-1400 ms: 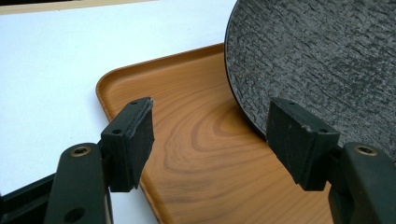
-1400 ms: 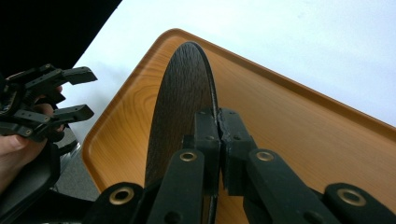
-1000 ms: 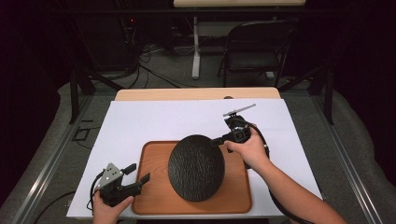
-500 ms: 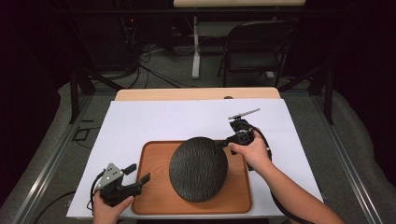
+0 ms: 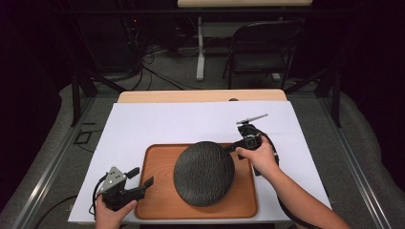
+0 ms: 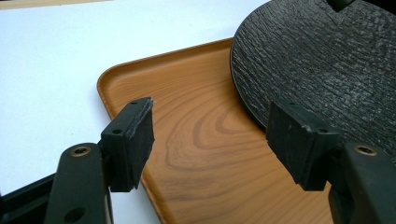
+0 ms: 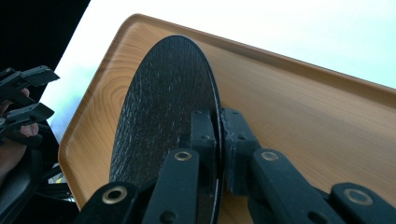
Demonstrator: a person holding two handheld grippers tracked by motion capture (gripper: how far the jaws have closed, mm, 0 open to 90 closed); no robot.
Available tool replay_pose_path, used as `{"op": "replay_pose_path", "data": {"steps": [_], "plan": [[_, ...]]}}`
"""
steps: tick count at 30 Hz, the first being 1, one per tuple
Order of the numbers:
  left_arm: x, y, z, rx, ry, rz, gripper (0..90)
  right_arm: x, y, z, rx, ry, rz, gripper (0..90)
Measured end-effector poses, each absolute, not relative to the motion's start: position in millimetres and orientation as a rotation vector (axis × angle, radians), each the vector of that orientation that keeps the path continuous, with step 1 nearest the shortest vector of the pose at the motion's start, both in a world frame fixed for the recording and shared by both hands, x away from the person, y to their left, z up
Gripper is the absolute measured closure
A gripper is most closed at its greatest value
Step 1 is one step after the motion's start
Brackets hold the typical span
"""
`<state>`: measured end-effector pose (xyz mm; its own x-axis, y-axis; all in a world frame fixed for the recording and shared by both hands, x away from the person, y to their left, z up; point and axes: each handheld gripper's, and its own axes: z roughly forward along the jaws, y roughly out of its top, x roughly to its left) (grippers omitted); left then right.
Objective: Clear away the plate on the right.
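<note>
— Item one?
— Black plate (image 5: 204, 172), round, rough-textured. It sits in the wooden tray (image 5: 157, 164), its right rim pinched by the right gripper (image 5: 231, 147), whose fingers (image 7: 203, 135) are clenched on the edge, one on each face. The plate looks tipped, gripped side up, face toward the left.
— The tray?
— Long axis across the white-covered table (image 5: 143, 124); it carries the plate alone.
— The other hand?
— Left gripper (image 5: 142, 177), at the tray's near-left corner, fingers (image 6: 133, 135) released and spread, grasping nothing.
</note>
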<state>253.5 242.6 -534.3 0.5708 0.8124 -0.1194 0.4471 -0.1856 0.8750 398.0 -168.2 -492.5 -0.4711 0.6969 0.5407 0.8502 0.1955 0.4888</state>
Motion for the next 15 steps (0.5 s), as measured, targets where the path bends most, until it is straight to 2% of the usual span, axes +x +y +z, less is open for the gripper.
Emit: {"op": "replay_pose_path", "data": {"steps": [15], "plan": [[256, 243, -535, 1.826, 1.048, 0.463, 32.5, 403, -179, -516, -1.539, -2.217, -1.1, 80.9]]}}
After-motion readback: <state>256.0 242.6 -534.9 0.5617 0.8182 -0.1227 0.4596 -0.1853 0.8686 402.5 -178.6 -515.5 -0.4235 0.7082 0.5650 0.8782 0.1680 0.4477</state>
